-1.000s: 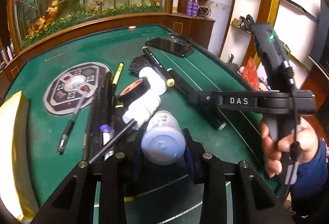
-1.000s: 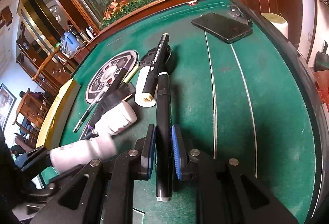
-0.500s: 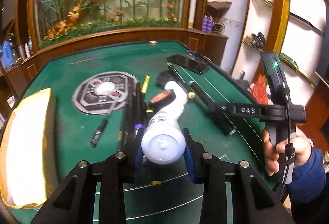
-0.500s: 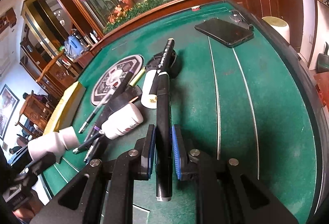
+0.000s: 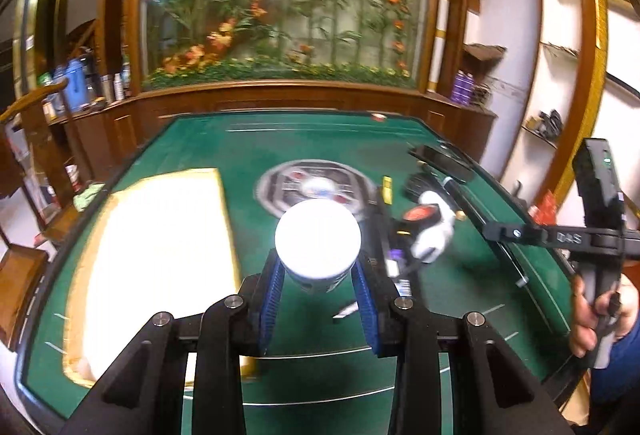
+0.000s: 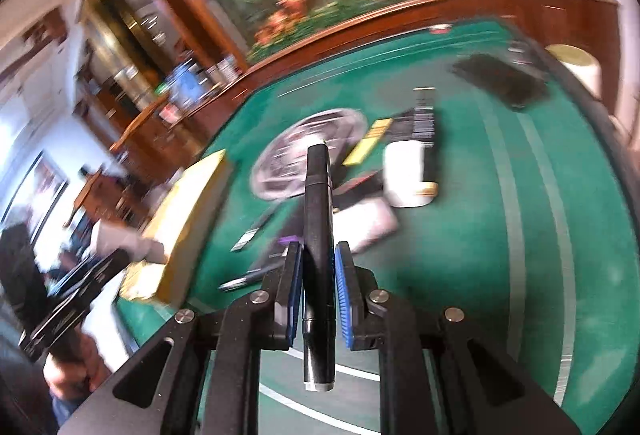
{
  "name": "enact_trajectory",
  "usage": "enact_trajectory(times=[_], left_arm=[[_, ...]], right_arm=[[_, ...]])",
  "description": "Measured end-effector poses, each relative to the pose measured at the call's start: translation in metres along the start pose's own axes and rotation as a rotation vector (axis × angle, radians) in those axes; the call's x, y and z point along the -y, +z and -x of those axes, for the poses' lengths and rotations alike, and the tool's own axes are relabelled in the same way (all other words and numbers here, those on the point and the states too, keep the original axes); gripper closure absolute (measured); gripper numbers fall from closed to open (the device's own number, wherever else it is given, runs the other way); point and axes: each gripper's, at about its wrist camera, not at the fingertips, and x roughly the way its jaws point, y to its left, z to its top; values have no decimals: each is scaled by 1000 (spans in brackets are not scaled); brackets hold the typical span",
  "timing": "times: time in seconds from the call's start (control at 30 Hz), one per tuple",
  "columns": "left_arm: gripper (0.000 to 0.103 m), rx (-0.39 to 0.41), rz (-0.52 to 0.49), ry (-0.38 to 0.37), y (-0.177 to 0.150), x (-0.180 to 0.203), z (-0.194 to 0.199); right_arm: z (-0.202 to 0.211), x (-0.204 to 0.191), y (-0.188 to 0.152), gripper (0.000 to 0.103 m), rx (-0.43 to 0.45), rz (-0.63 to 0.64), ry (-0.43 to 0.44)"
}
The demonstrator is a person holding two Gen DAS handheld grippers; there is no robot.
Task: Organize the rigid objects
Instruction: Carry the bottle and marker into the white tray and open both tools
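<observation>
White bottle [image 5: 317,247] sat mid-frame in left wrist view, flat end facing camera, clamped between blue pads. Black marker [image 6: 318,235] stood lengthwise mid-frame in right wrist view, pinched between pads. Remaining pens, tape, bottle [image 5: 434,231] cluttered right of centre, blurred.

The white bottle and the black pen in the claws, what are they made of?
The bottle looks like smooth white plastic: its round end shines evenly under the lamp. The pen looks like hard black plastic with a slight gloss, and has a pale end cap. Neither is certain from looks alone.
</observation>
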Motion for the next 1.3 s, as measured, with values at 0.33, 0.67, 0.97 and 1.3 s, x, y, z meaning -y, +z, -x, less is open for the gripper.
enact_trajectory(times=[0.33, 0.67, 0.97, 1.3], left_arm=[[67, -56, 67, 85, 6, -92, -2], [67, -203, 128, 102, 7, -155, -50], [67, -350, 174, 66, 15, -195, -103], [66, -389, 258, 46, 37, -231, -146]], right_arm=[[-66, -129, 18, 87, -158, 143, 152], [-186, -219, 33, 87, -289, 227, 101], [-267, -235, 40, 88, -374, 217, 50], [-298, -241, 51, 88, -378, 193, 9]])
